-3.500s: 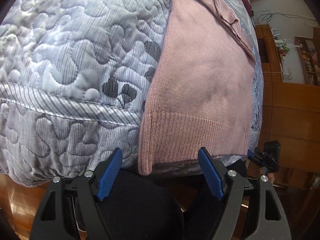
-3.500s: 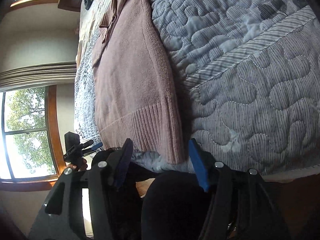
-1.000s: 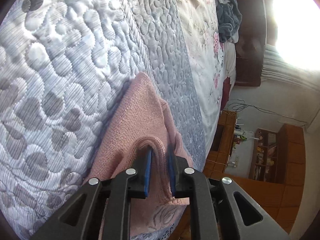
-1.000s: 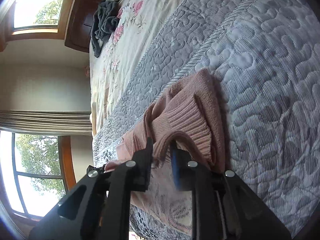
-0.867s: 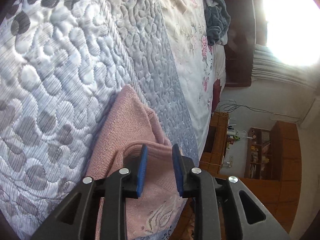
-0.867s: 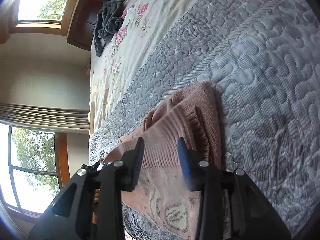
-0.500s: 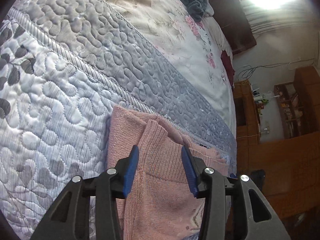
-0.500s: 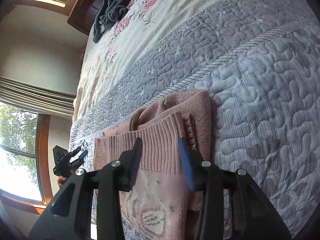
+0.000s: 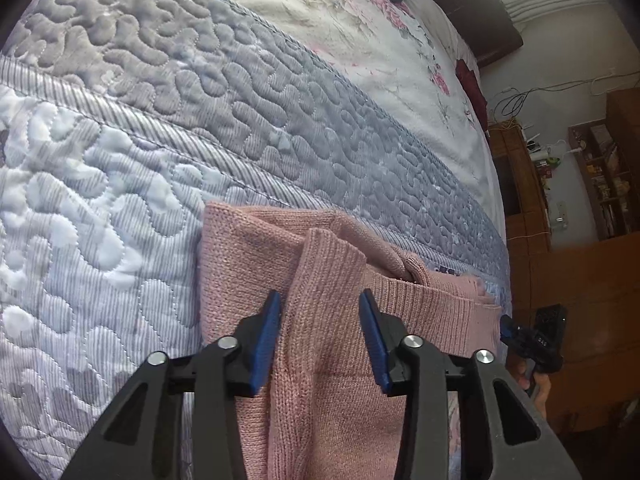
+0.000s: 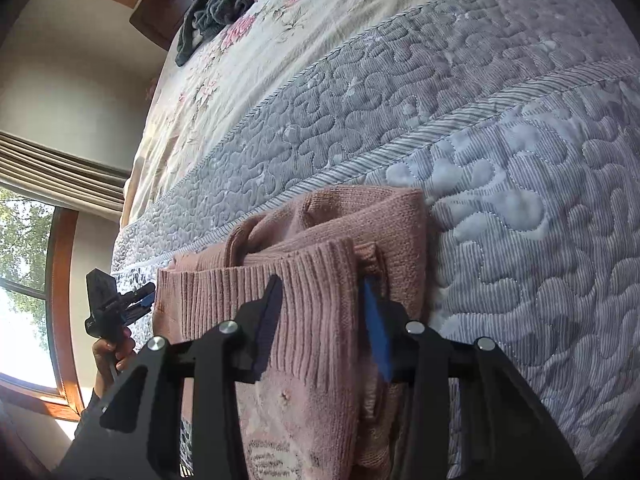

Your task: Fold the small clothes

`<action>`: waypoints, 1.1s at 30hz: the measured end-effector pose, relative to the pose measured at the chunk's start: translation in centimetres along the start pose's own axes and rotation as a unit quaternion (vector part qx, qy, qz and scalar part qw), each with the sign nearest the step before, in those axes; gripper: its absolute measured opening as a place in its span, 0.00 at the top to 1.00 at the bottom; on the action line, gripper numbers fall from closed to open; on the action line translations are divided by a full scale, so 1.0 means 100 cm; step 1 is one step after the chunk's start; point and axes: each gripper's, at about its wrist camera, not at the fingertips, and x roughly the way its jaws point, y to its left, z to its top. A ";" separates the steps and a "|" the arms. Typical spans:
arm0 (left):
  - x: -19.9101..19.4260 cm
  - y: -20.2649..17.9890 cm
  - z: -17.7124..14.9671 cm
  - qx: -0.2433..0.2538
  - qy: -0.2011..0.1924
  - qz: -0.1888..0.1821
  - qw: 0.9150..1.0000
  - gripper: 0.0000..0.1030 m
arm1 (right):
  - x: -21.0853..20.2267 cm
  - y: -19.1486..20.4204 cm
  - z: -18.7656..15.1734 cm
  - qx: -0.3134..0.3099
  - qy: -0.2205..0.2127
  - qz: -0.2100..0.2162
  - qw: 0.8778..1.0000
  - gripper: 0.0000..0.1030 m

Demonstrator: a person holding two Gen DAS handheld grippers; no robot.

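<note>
We note the left gripper (image 9: 320,340): black plastic arms with triangular cut-outs, silver round screw heads at the joints, and blue pads (image 9: 266,340) lining the inner faces. The right gripper (image 10: 324,332) is built alike, with blue pads (image 10: 376,340). At the lower left of the right view, a hand (image 10: 110,354) shows below a dark sleeve cuff.

A bed covered by a grey quilted bedspread (image 9: 280,92) and a cream floral sheet (image 10: 304,12) fills both views, with a dark wooden headboard (image 9: 472,4) at top, wooden shelving (image 9: 600,184) at right of the left view, and a wood-framed window (image 10: 28,292) with pleated curtains (image 10: 52,176) at left of the right view.
</note>
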 end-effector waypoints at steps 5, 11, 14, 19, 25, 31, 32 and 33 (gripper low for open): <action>-0.013 -0.004 -0.009 0.013 -0.030 -0.006 0.999 0.91 | -0.012 0.006 -0.009 -0.020 -0.024 -0.007 0.999 0.92; -0.057 -0.026 -0.009 0.039 -0.090 -0.040 0.994 0.92 | -0.046 0.025 -0.008 -0.044 -0.067 -0.005 0.997 0.93; -0.069 -0.034 0.004 0.045 -0.106 -0.045 0.992 0.92 | -0.058 0.036 0.004 -0.048 -0.084 -0.001 0.995 0.93; -0.061 -0.034 0.035 0.033 -0.109 -0.033 0.993 0.92 | -0.053 0.039 0.037 -0.037 -0.092 -0.008 0.995 0.93; -0.015 -0.013 0.063 0.011 -0.068 0.010 0.998 0.92 | -0.017 0.018 0.068 -0.005 -0.071 -0.031 0.997 0.93; 0.019 0.011 0.068 -0.015 -0.045 0.041 0.998 0.92 | 0.023 -0.010 0.076 0.019 -0.046 -0.065 0.997 0.93; 0.024 0.013 0.067 -0.015 -0.039 0.048 0.998 0.92 | 0.030 -0.013 0.076 0.021 -0.042 -0.071 0.996 0.93; 0.028 0.015 0.067 -0.014 -0.030 0.053 0.998 0.92 | 0.035 -0.016 0.076 0.022 -0.039 -0.078 0.996 0.92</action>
